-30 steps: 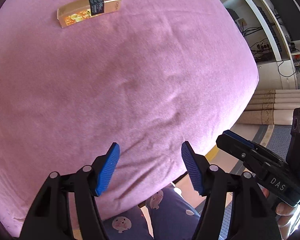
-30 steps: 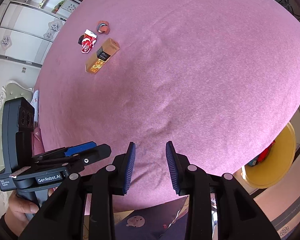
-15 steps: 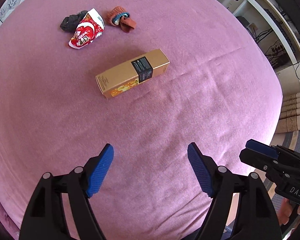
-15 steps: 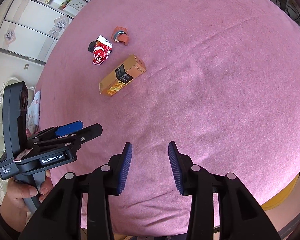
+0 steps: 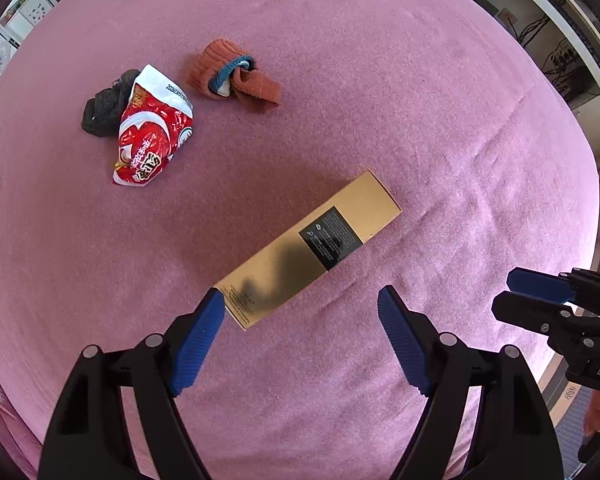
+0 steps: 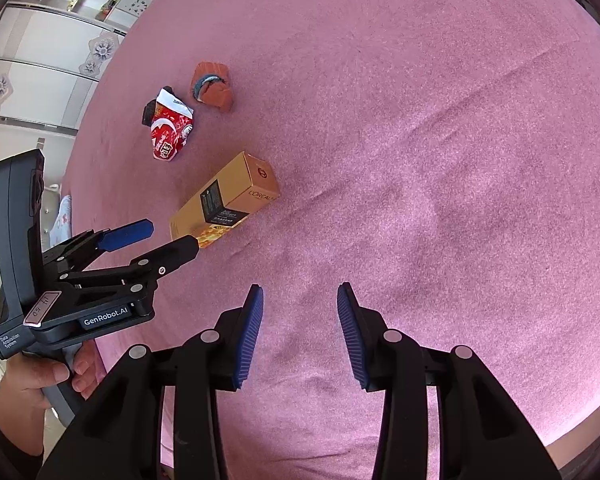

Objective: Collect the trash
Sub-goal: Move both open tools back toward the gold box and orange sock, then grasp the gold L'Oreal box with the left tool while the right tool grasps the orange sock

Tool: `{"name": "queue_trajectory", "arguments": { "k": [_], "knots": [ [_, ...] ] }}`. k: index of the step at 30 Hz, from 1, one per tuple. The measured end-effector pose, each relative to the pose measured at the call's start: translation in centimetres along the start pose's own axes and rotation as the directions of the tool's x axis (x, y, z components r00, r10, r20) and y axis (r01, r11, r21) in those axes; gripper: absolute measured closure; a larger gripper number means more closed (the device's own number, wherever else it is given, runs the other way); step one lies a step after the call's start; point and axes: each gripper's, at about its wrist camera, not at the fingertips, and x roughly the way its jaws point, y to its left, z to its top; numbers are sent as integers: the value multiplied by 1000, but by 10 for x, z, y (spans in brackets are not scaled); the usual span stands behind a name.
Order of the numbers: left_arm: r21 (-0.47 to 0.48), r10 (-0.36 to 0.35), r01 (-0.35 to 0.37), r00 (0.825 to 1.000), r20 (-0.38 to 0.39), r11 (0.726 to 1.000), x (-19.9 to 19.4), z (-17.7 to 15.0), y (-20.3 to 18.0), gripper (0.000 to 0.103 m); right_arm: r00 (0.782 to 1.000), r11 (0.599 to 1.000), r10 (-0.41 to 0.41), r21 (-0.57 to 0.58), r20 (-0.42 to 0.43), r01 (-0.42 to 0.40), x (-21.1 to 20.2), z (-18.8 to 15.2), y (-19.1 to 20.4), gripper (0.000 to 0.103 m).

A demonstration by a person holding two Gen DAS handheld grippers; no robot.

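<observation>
On pink cloth [image 6: 420, 120], gold L'OREAL box [image 6: 236, 196]

left gripper [image 5: 300, 312] points straight down, jaws wide apart, nothing between the pads. right gripper [image 6: 300, 312] angled down, jaws partly apart, nothing between them. left hand [image 6: 40, 376] wraps the left gripper's handle, dark sleeve at wrist.

Bright, even daylight in both views, colours clean on the pink cover [image 5: 420, 80]. Strong fisheye bulge, with straight lines bent and dark vignetting in the corners. Soft dark shadow across the gold box [image 5: 308, 248] and the cloth just beyond it. Slight washed-out glare along the right edge of the cover. Sharp focus at the centre, softer at the rim. No motion blur visible.
</observation>
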Motion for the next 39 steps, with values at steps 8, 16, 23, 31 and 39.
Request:
{"name": "queue_trajectory", "arguments": {
  "k": [8, 16, 23, 31, 39],
  "knots": [
    [44, -22, 24, 999, -46, 999, 28, 23, 5, 24, 1000, 1000, -11, 17, -28, 11, 20, 21, -4, 65],
    [43, -54, 57, 996, -78, 997, 51, 31, 12, 24, 999, 1000, -7, 30, -36, 8, 31, 39, -5, 65],
    [-83, -108, 100, 989, -105, 992, 78, 26, 32, 51, 999, 1000, -7, 28, -39, 8, 38, 53, -2, 65],
    [-368, -298, 278, 955, 4, 887, 72, 16, 93, 59, 999, 1000, 2, -27, -51, -4, 54, 85, 21, 65],
    [-615, -400, 421, 898, 181, 667, 62, -5, 146, 59, 999, 988, 16, -151, -42, -22, 79, 144, 78, 65]
  ]
}}
